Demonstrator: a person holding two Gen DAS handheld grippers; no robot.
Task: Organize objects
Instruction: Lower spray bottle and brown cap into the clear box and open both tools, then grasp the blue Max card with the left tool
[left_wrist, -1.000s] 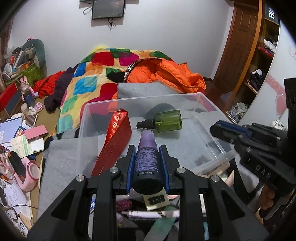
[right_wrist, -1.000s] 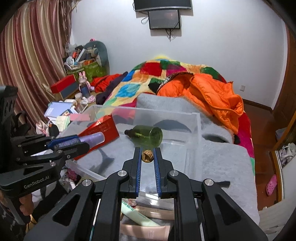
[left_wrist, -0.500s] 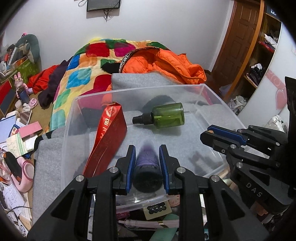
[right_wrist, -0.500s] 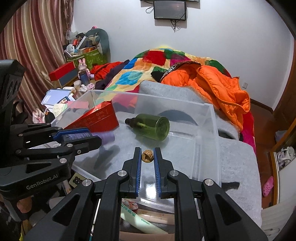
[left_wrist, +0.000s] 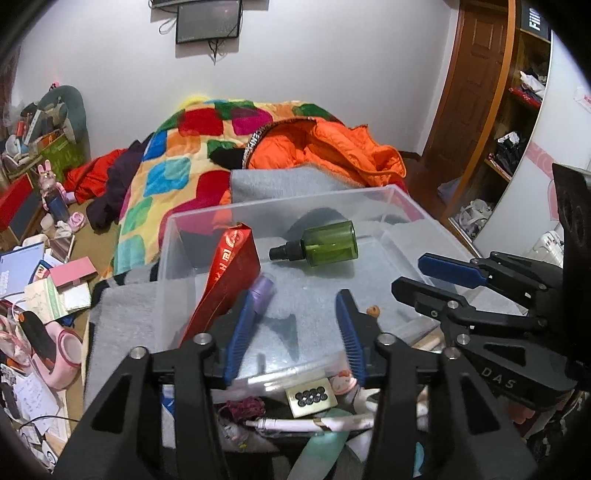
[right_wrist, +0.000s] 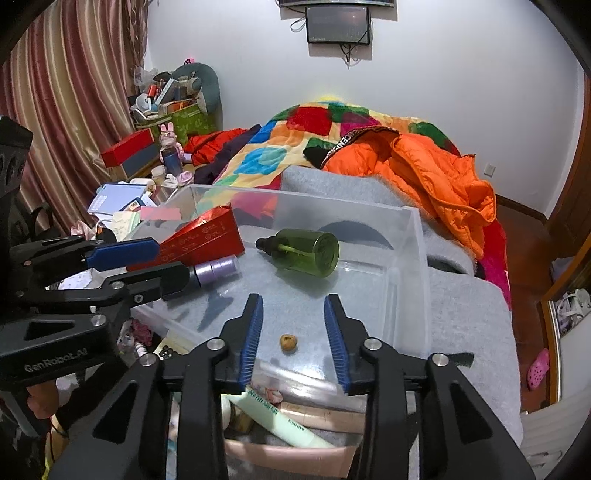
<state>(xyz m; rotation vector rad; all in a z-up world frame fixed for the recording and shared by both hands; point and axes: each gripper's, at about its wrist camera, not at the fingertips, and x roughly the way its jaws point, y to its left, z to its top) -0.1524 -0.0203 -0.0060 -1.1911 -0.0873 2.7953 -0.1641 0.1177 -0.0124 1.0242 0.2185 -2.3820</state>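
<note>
Your left gripper (left_wrist: 295, 317) is over the near edge of the clear plastic bin (left_wrist: 402, 199), and its jaws are opening, blue pads well apart. The purple bottle (left_wrist: 263, 293) lies on the bin floor against your left pad, with nothing pressing it from the other side, so you are not gripping it. It rests against the red carton (left_wrist: 229, 273), which leans on the bin's left wall. Now your right gripper (right_wrist: 293, 336): its jaws are opening too, and the small brown nut-like piece (right_wrist: 288, 342) sits loose on the bin floor between the pads, touching neither. Further in, the green spray bottle (right_wrist: 306, 253) lies on its side, nozzle pointing left, apart from the rest. The bin stands on a grey blanket (right_wrist: 469, 314) on the bed.
</note>
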